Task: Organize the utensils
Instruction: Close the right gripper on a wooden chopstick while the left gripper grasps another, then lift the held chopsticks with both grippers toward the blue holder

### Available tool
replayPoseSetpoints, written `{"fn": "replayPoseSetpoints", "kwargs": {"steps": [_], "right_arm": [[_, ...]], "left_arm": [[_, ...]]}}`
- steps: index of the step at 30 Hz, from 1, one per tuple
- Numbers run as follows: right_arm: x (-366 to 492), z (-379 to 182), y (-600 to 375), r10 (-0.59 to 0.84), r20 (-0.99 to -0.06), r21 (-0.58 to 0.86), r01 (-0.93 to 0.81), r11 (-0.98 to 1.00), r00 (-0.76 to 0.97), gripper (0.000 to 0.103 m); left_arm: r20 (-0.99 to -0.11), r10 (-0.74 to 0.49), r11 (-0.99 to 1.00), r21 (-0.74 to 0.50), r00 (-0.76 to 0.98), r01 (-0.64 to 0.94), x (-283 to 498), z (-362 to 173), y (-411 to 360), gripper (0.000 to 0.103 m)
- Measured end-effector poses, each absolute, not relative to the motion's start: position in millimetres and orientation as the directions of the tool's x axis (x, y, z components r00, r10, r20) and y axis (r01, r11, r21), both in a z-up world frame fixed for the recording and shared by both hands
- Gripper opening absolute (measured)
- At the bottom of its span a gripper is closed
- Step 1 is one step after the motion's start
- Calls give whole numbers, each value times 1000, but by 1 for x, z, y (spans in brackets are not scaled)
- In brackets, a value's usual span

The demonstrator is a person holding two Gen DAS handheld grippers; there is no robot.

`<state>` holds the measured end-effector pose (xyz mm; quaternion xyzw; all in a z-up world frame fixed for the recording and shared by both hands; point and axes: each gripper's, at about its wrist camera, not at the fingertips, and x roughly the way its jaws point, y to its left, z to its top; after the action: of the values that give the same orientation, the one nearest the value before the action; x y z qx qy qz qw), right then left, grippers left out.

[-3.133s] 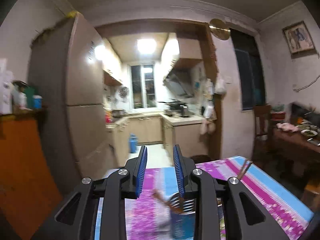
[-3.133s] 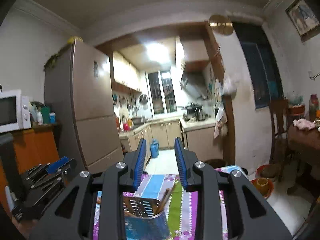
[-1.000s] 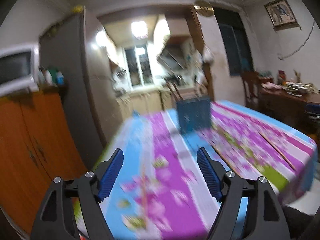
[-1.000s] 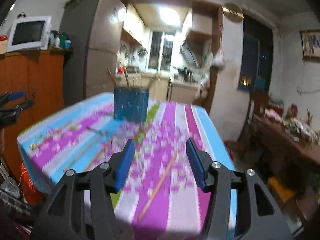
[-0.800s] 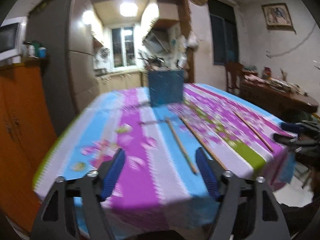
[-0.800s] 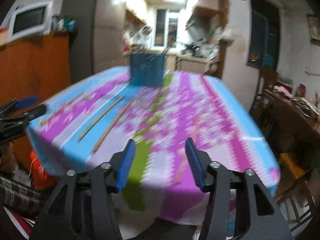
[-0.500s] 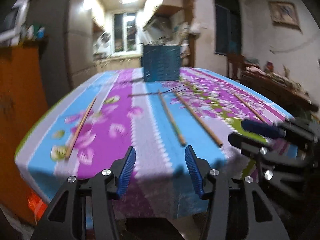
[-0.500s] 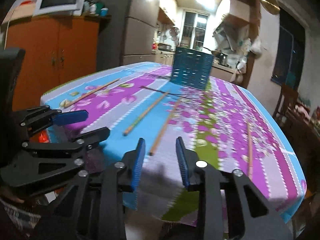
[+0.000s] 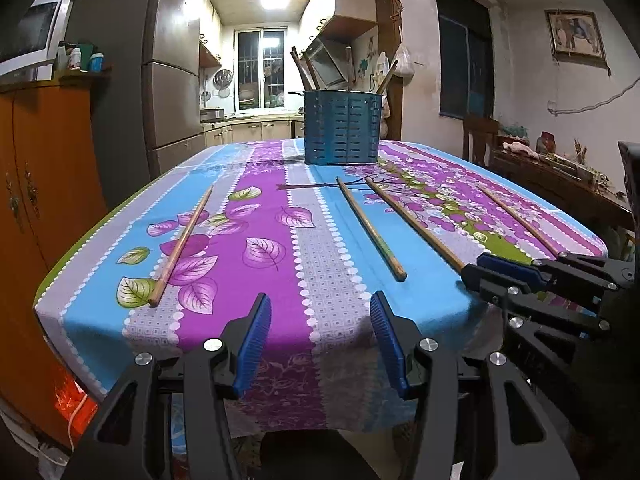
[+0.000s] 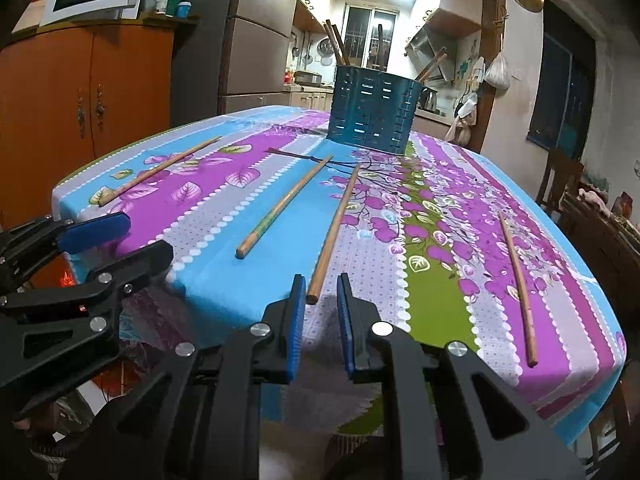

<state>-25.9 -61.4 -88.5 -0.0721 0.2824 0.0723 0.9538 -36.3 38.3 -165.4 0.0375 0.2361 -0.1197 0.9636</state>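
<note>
Left wrist view: I am looking along a floral tablecloth (image 9: 264,216), smooth printed fabric in blue, purple and grey stripes.
Left gripper (image 9: 320,344): jaws standing about half apart over the near table edge, nothing between the ribbed blue pads (image 9: 252,344).
Chopsticks: four slender round wooden sticks lying loose; the left chopstick (image 9: 182,242) well apart, the middle chopstick (image 9: 370,230) and the long chopstick (image 9: 414,224) near each other, the far-right chopstick (image 9: 516,216) off alone.
Holder: a blue perforated utensil holder (image 9: 342,128) standing upright at the far end, wooden handles sticking out.
Right wrist view: I am seeing the right gripper (image 10: 320,320) closing, its pads either side of the long chopstick's (image 10: 334,228) near tip; I cannot tell if they are pressing on it.
Left gripper here: showing at lower left (image 10: 120,236), beside the table corner.
Holder here: the slotted bin (image 10: 372,116) sitting beyond the sticks.
</note>
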Motion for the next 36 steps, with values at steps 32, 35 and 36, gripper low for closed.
{"fn": "replayPoseSetpoints", "kwargs": {"steps": [32, 35, 36], "right_arm": [[-25, -89, -120, 173, -533, 97, -143, 985, 828, 5], [-27, -85, -119, 177, -522, 97, -148, 984, 835, 5], [-27, -84, -119, 177, -518, 96, -149, 984, 837, 5]], "left_arm": [[-445, -265, 944, 62, 856, 324, 2, -175, -9, 7], [-449, -264, 947, 45, 854, 317, 0, -172, -5, 7], [-444, -263, 949, 40, 856, 312, -1, -169, -2, 7]]}}
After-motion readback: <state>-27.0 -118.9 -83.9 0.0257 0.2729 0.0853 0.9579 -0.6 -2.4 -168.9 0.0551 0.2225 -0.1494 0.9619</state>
